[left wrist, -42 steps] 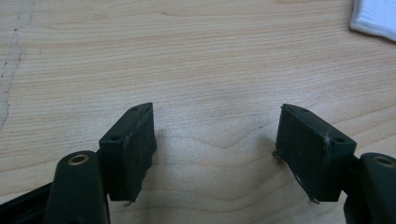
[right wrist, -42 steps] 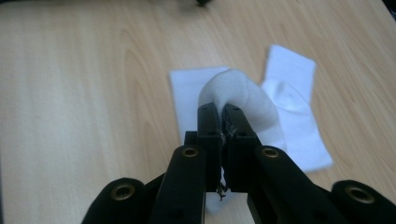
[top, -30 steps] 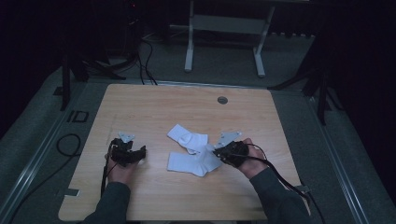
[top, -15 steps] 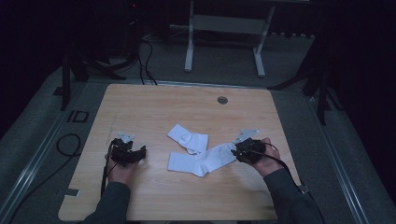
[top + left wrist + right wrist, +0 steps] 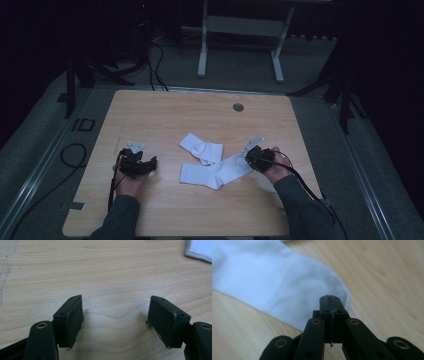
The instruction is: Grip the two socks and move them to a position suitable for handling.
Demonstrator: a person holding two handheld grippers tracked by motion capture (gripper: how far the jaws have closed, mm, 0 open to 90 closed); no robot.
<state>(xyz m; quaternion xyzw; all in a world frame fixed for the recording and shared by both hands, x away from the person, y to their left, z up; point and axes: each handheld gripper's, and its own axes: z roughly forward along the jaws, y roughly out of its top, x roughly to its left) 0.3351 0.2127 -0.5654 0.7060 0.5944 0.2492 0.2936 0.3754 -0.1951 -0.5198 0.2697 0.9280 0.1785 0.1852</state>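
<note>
Two white socks lie mid-table: one sock [image 5: 202,148] farther back, and a longer sock [image 5: 215,172] [image 5: 274,282] stretched out toward the right. My right gripper [image 5: 249,158] [image 5: 329,298] sits low at this sock's toe end. Its jaws have just been closing and now stand shut, pad against pad, with no cloth seen between them. My left gripper [image 5: 151,162] [image 5: 116,302] rests open near the table's left front over bare wood, nothing between its pads. A corner of a sock [image 5: 200,248] shows at the top right of the left gripper view.
The wooden table [image 5: 165,115] has a round grommet [image 5: 238,107] near its back edge. Beyond it stand a white desk frame [image 5: 240,30] and dark stands, with cables [image 5: 75,155] on the floor at the left.
My right hand has moved right and lower. The near sock, bunched before, now lies stretched out toward it. The left hand has kept still.
</note>
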